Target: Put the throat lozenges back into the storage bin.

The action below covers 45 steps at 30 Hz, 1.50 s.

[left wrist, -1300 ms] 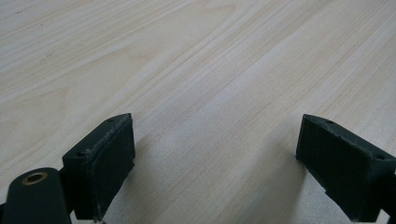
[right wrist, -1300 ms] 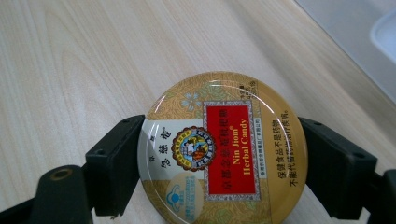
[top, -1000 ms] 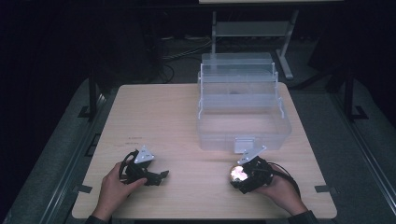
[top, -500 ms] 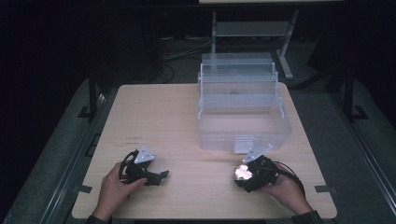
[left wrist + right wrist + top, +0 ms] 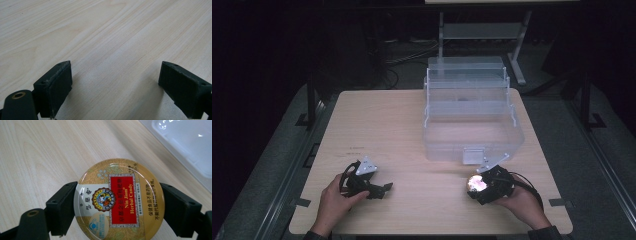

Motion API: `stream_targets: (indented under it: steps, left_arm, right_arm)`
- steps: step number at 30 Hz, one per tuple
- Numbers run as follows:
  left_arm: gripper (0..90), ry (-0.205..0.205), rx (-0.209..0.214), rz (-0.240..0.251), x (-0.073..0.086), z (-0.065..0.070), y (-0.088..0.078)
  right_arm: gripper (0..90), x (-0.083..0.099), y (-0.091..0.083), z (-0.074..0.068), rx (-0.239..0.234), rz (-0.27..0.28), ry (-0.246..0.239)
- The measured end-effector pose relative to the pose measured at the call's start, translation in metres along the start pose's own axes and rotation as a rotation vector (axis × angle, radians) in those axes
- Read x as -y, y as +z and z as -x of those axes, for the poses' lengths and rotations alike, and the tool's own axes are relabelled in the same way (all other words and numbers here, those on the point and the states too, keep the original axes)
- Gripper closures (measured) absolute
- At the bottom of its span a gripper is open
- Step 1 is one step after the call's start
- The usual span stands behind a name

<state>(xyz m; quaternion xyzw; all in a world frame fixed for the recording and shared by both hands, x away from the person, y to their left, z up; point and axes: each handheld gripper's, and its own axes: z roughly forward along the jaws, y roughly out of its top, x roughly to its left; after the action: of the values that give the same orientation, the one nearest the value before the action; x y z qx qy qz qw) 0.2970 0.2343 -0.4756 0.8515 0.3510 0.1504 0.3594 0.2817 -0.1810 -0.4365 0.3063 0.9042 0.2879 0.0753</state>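
Gold candy tin (image 5: pixel 119 201) sits clamped flat in the right gripper (image 5: pixel 486 186), just short of the clear plastic box (image 5: pixel 472 135) straight ahead. Left gripper (image 5: pixel 379 190) rests open, empty, farther off.

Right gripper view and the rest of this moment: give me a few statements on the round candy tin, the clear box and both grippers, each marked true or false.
1. The right gripper is shut on the round gold and red candy tin. True.
2. The left gripper holds a second tin. False: its jaws stand open over the bare pale wooden table.
3. The clear plastic tiered storage box stands open on the table. True.
4. The tin already lies inside the box. False: it is in the right gripper, in front of the box.
5. The box stands nearer the person's left hand. False: it stands on the right side of the table.
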Motion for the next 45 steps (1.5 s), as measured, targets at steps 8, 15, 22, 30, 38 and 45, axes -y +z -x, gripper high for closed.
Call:
stream_targets:
  steps: [8, 15, 22, 30, 38, 45]
  left_arm:
    - [10.9, -0.001, 0.0, 0.001, 0.0, 0.0, 0.0]
    - [11.0, -0.002, 0.0, 0.001, 0.0, 0.0, 0.0]
    - [11.0, -0.003, -0.001, 0.002, 0.0, 0.0, 0.0]
    - [11.0, -0.003, 0.0, 0.002, 0.0, 0.0, 0.0]
    - [11.0, -0.003, -0.001, 0.002, 0.0, 0.0, 0.0]
    - [11.0, -0.002, -0.001, 0.002, 0.0, 0.0, 0.0]
  right_arm:
    - [19.4, 0.003, -0.006, 0.005, 0.014, 0.007, 0.016]
    - [19.4, 0.006, -0.012, 0.01, 0.028, 0.012, 0.026]
    - [19.4, 0.009, -0.018, 0.015, 0.044, 0.013, 0.037]
    - [19.4, 0.013, -0.024, 0.02, 0.059, 0.02, 0.061]
    - [19.4, 0.016, -0.029, 0.025, 0.068, 0.023, 0.074]
    - [19.4, 0.019, -0.034, 0.03, 0.082, 0.023, 0.095]
